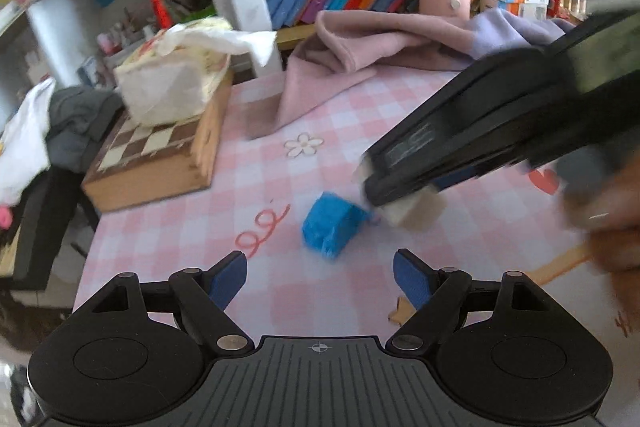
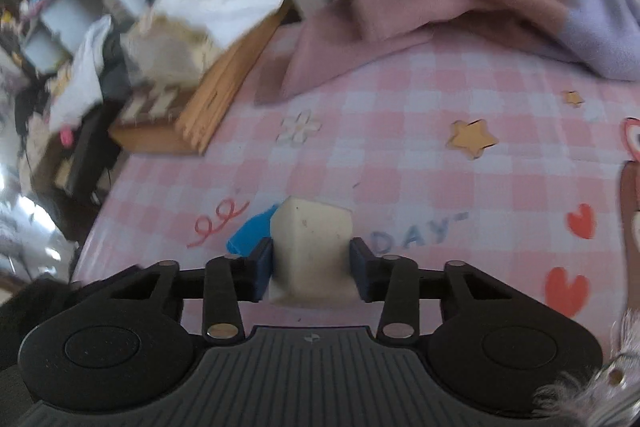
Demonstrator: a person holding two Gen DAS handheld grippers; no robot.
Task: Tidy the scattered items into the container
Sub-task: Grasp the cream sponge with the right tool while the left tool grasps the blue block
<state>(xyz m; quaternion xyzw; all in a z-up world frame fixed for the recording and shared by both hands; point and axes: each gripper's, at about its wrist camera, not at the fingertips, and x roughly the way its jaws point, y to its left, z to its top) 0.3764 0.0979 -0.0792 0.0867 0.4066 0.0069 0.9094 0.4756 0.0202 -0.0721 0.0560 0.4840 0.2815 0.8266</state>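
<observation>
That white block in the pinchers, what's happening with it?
A person is tidying up with a gripper in each hand. The right gripper has its jaws closed on the white block, low over the pink checked tablecloth. A blue block lies right beside it. The left gripper hangs open near the blue block, holding nothing.

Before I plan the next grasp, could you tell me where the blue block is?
In the left wrist view the blue block lies mid-table on the pink checked cloth, ahead of the open left tool.
</observation>
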